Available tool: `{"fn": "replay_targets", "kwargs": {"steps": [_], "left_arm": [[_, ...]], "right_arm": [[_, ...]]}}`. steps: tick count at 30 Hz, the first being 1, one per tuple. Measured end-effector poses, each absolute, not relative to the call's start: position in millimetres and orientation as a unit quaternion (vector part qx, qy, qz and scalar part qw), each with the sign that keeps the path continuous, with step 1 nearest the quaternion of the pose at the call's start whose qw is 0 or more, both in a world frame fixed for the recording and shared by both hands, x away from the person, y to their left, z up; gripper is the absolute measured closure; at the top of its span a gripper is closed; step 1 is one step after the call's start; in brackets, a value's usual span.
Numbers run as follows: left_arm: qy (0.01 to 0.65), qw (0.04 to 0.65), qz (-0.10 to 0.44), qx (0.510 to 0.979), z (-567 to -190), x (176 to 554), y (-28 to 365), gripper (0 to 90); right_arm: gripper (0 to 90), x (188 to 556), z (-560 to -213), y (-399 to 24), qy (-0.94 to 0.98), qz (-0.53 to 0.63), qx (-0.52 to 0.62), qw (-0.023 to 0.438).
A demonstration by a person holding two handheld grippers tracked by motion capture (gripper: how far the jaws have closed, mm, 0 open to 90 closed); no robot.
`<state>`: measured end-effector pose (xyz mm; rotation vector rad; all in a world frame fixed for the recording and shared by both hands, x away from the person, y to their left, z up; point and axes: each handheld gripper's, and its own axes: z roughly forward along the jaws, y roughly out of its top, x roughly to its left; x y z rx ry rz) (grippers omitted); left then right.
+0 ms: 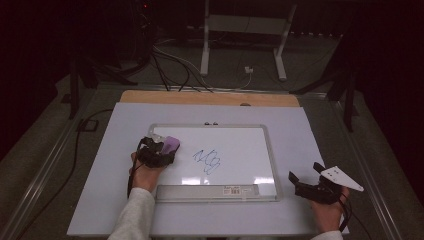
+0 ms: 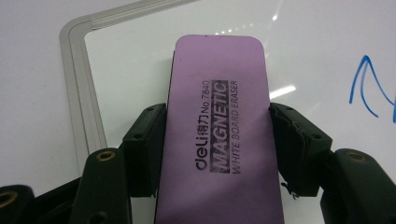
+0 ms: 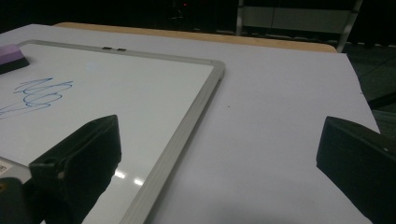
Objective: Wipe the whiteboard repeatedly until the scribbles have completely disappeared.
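A purple whiteboard eraser (image 2: 219, 126) printed "MAGNETIC WHITE BOARD ERASER" is clamped between the black jaws of my left gripper (image 2: 217, 140). In the high view that left gripper (image 1: 159, 150) holds the eraser (image 1: 171, 144) over the left part of the whiteboard (image 1: 240, 142), left of a blue scribble (image 1: 207, 161). The scribble (image 3: 39, 93) and an end of the eraser (image 3: 11, 57) also appear at the left of the right gripper view. My right gripper (image 1: 306, 171) rests off the board's right edge, open, with nothing between its jaws (image 3: 219, 149).
The whiteboard has a silver frame (image 3: 187, 126) and a pen tray (image 1: 207, 191) along its near edge. It lies on a pale sheet (image 1: 300, 130) over a wooden table. Cables and a metal stand occupy the dark floor behind the table.
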<state>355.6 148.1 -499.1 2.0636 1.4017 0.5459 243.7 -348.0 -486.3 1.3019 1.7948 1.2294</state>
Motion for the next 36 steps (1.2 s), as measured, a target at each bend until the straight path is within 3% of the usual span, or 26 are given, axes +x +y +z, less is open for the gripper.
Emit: {"fn": "replay_targets", "kwargs": {"steps": [17, 28, 36], "left_arm": [[0.425, 0.306, 0.174, 0.834, -498.3, 343.7, 84.8, 41.7], [0.498, 0.29, 0.191, 0.795, -498.4, 362.4, 110.6, 41.7], [0.467, 0.297, 0.184, 0.812, -498.5, 354.2, 82.9, 41.7]], "right_arm": [[0.3, 244.5, -486.7, -346.9, 0.678, 0.463, 0.488, 0.297], [0.3, 243.8, -486.2, -348.7, 0.675, 0.464, 0.491, 0.298], [0.3, 244.4, -486.5, -346.3, 0.678, 0.463, 0.487, 0.297]]}}
